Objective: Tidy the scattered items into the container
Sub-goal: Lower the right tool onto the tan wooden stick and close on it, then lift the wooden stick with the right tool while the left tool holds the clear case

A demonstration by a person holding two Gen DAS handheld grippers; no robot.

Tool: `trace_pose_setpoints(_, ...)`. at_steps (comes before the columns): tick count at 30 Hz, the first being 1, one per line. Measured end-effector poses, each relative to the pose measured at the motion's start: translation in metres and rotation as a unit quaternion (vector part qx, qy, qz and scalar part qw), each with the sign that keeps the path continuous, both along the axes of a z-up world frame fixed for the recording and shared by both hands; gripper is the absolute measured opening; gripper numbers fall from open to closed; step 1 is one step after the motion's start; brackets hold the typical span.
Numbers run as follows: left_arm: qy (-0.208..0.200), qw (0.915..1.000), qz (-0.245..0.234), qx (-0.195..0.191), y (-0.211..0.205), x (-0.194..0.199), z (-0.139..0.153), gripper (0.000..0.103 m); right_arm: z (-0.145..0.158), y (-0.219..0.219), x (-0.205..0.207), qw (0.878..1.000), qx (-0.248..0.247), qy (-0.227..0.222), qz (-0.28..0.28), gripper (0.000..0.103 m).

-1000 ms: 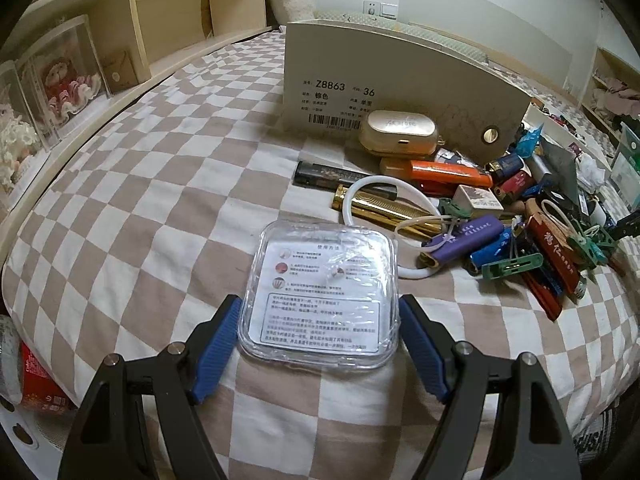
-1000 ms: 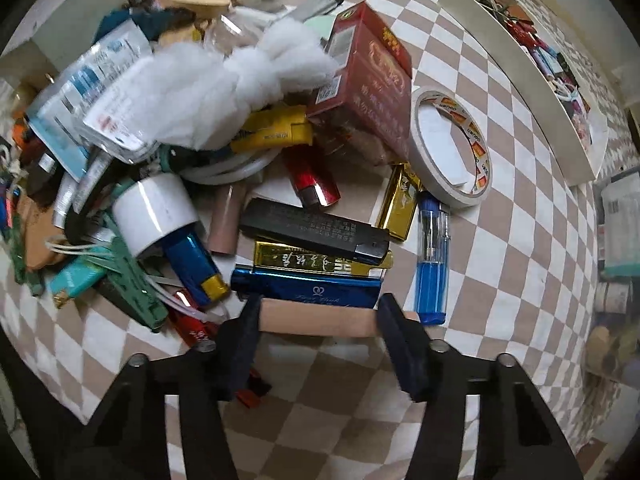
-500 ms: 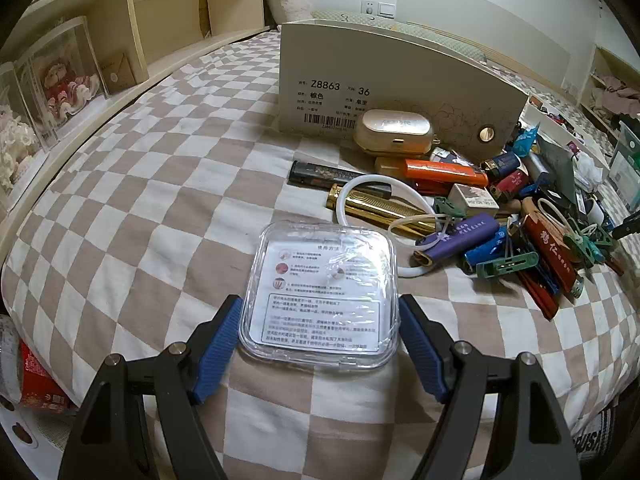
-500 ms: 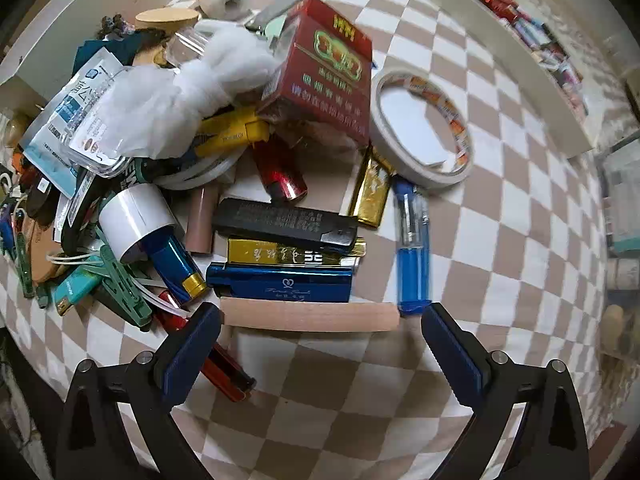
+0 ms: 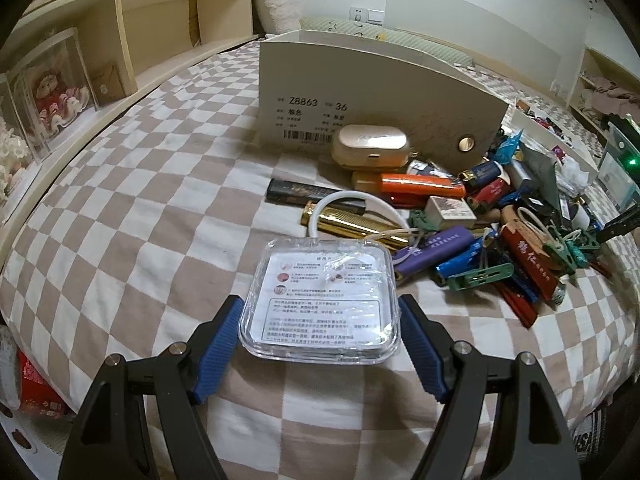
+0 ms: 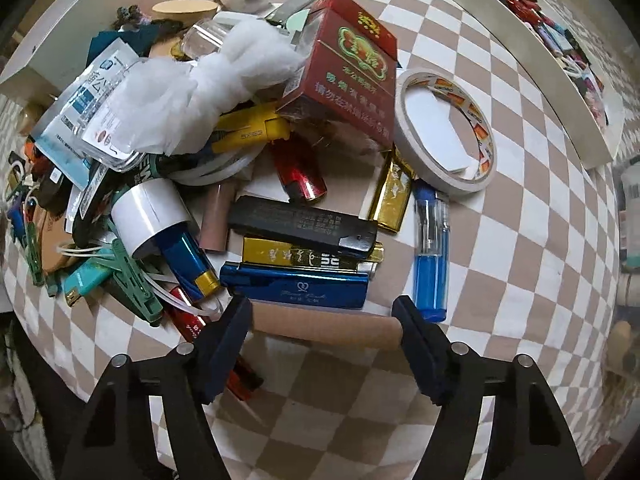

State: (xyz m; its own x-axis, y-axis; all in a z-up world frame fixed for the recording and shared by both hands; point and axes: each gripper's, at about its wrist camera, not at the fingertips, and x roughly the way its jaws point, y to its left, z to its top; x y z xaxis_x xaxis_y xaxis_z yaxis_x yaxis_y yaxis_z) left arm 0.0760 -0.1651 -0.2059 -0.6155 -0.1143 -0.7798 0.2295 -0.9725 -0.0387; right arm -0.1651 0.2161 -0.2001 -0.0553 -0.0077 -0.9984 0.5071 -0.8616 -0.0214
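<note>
to lift cleanly, the right gripper (image 6: 322, 326) should squeeze the tan stick (image 6: 325, 326) squarely at its ends, clear of the blue lighter (image 6: 294, 285) just behind. its jaws pinch the stick endwise on the bed (image 6: 532, 240). the left gripper (image 5: 319, 320) clamps the clear plastic case (image 5: 320, 300), jaws wide, near the shoebox (image 5: 380, 92).

Each tool, left (image 5: 319, 326) and right (image 6: 322, 327), has matte black angular arms, silver round screws and ribbed blue fingertips (image 5: 219, 340).
</note>
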Motion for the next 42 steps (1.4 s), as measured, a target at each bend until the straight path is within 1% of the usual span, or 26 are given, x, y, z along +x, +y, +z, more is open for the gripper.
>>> trace_pose_setpoints(2,0.000,1.0000,0.000,0.001,0.001,0.001,0.000,0.077,0.000,0.000,0.002,1.000,0.005,0.006,-0.003,0.080)
trace_pose_setpoints(3,0.000,1.0000,0.000,0.001,0.001,0.001,0.000,0.077,0.001,-0.001,0.003,1.000,0.009,0.012,-0.001,0.090)
trace_pose_setpoints(4,0.000,1.0000,0.000,0.002,0.001,0.002,0.000,0.077,0.002,-0.003,0.004,1.000,0.011,0.018,0.003,0.096)
trace_pose_setpoints(9,0.000,1.0000,0.005,0.005,0.001,0.003,0.000,0.077,-0.002,-0.014,0.005,0.999,0.029,0.017,0.018,0.096)
trace_pose_setpoints(12,0.002,1.0000,0.006,0.006,0.001,0.004,0.001,0.077,-0.006,-0.018,0.002,0.999,0.041,0.017,0.014,0.096)
trace_pose_setpoints(16,0.006,1.0000,0.004,0.006,0.003,0.004,0.004,0.077,-0.010,-0.016,-0.003,0.999,0.044,0.004,-0.001,0.096)
trace_pose_setpoints(20,0.007,1.0000,0.000,0.006,0.005,0.004,0.006,0.077,-0.007,-0.016,-0.003,0.999,0.038,0.000,0.000,0.094)
trace_pose_setpoints(23,0.011,0.9999,-0.001,0.007,0.006,0.005,0.008,0.077,0.001,-0.015,-0.005,1.000,0.023,0.003,-0.004,0.094)
trace_pose_setpoints(36,0.032,0.9993,0.003,0.018,0.006,0.011,0.027,0.077,0.057,-0.016,-0.017,0.997,-0.060,0.039,-0.024,0.094)
trace_pose_setpoints(38,0.031,0.9994,0.003,0.018,0.007,0.011,0.028,0.077,0.068,0.005,0.013,0.996,-0.069,0.042,-0.023,0.094)
trace_pose_setpoints(40,0.027,0.9995,0.003,0.016,0.007,0.011,0.028,0.077,0.062,0.018,0.019,0.996,-0.075,0.043,-0.021,0.094)
trace_pose_setpoints(41,0.023,0.9996,0.002,0.016,0.008,0.010,0.027,0.077,0.058,0.017,0.008,0.996,-0.076,0.041,-0.019,0.094)
trace_pose_setpoints(42,0.017,0.9997,0.001,0.016,0.008,0.009,0.026,0.077,0.051,0.008,0.005,0.996,-0.076,0.040,-0.017,0.094)
